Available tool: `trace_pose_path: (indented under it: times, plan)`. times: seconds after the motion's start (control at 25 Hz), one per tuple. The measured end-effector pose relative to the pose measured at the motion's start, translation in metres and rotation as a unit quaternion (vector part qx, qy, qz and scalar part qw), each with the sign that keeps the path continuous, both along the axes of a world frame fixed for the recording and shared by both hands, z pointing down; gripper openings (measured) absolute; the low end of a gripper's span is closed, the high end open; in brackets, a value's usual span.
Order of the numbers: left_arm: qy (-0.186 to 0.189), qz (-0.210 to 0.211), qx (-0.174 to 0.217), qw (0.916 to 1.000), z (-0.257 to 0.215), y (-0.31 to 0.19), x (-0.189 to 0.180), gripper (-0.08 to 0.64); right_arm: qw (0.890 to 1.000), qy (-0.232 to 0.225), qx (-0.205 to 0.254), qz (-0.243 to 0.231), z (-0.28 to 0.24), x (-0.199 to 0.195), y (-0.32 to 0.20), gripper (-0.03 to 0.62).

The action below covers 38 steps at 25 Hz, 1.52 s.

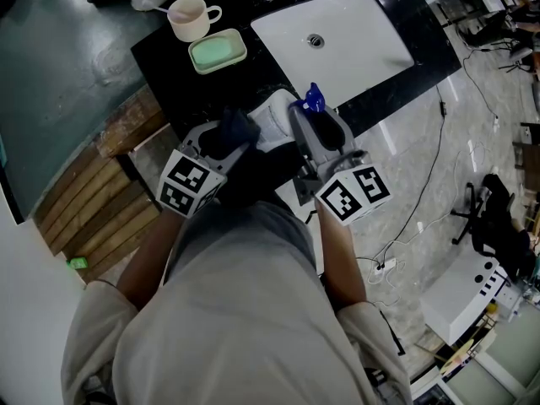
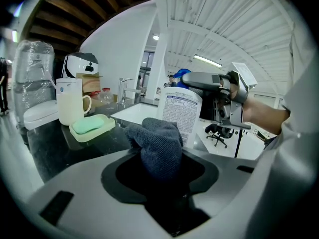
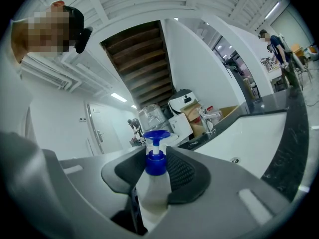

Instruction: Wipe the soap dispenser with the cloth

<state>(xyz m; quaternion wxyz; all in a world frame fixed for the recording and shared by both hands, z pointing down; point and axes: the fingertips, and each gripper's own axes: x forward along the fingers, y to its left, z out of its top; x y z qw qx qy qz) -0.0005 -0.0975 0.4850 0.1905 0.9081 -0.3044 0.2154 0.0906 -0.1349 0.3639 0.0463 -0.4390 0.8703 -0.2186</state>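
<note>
Two grippers meet above the front edge of the black counter [image 1: 181, 87]. The right gripper [image 1: 310, 125] is clamped on the white, blue-pumped soap dispenser [image 3: 153, 193]; the left gripper [image 1: 229, 135] pinches a dark cloth [image 2: 160, 146] just beside it.

Black desk [image 1: 169, 70]: white sink [image 1: 359, 45] at right, mug [image 1: 189, 17] and green soap dish [image 1: 218, 51] at left. 2 grippers at near edge: left gripper [image 1: 224, 143] with dark cloth [image 1: 239, 128], just beside white soap dispenser [image 1: 272, 118] in right gripper [image 1: 315, 133].

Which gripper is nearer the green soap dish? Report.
Left. The left gripper, clamping the cloth, faces the soap dish; the right gripper, holding the soap dispenser, is farther, by the sink.
</note>
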Motion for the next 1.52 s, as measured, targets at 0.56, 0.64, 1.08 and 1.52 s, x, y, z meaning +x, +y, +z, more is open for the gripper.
trace_pose_path:
  times: [0.56,0.64,1.08,1.52]
  plan:
    - [0.008,0.007,0.021,0.9997,-0.016,-0.006,0.006,0.175,1.0,0.0,0.001,0.0,0.0,-0.001,0.001,0.12]
    - [0.009,0.007,0.022,0.9997,-0.018,-0.006,0.006,0.175,1.0,-0.001,0.0,0.0,0.001,-0.002,0.001,0.12]
    - [0.02,0.011,0.034,0.9992,-0.033,-0.008,0.013,0.175,1.0,0.001,0.001,-0.002,-0.001,-0.002,0.002,0.12]
    - [0.023,0.017,0.045,0.9986,-0.044,-0.012,0.016,0.175,1.0,0.0,0.0,-0.002,0.0,-0.003,0.001,0.12]
